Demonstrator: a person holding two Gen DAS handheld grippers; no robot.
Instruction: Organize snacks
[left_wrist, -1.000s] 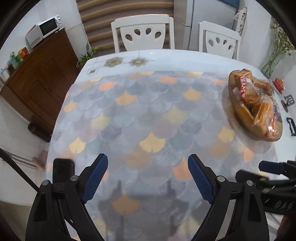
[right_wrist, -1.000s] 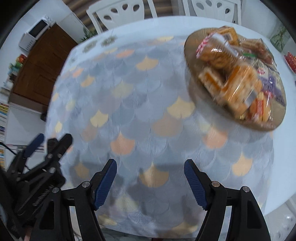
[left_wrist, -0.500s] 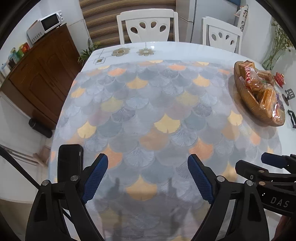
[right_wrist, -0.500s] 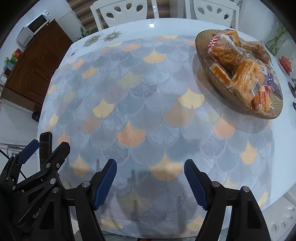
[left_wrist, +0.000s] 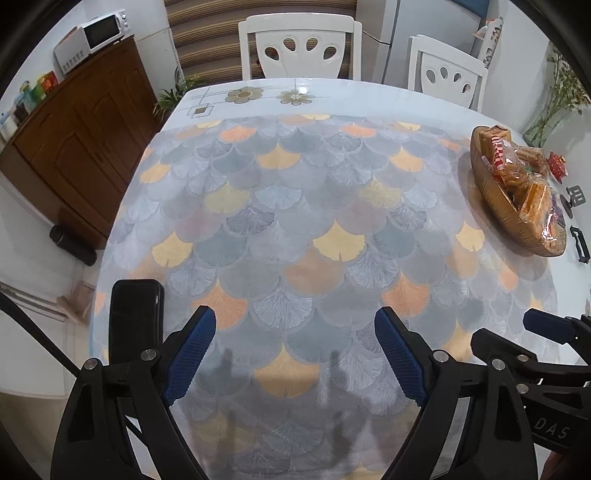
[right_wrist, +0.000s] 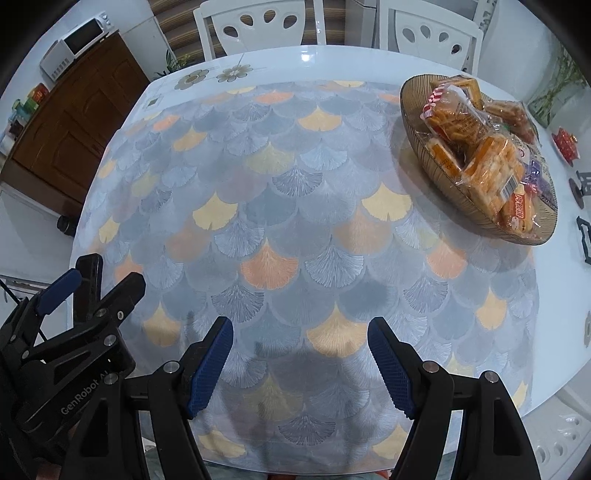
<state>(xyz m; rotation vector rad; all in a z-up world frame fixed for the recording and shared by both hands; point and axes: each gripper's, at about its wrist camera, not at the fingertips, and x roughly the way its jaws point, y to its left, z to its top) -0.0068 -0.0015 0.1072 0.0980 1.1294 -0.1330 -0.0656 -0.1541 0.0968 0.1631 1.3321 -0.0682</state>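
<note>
Both tongs, left gripper (left_wrist: 295, 350) and right gripper (right_wrist: 300, 363), hovering apart and empty over the tablecloth (right_wrist: 280, 206). Showing only in the left view: a dark, possibly phone-like slab (left_wrist: 136, 317). Showing the snacks (right_wrist: 480, 147) in the bowl (right_wrist: 417, 122) more fully from the right.

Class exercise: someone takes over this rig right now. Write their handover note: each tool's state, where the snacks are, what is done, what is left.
Left tool: open, empty, above the cloth's near edge.
Right tool: open, empty, beside it.
Snacks: wrapped packs all piled in the woven tray at the far right of the table; none on the cloth.
A black phone lies at the near left edge.
Done: apparently gathered. Left: check nothing remains.
</note>
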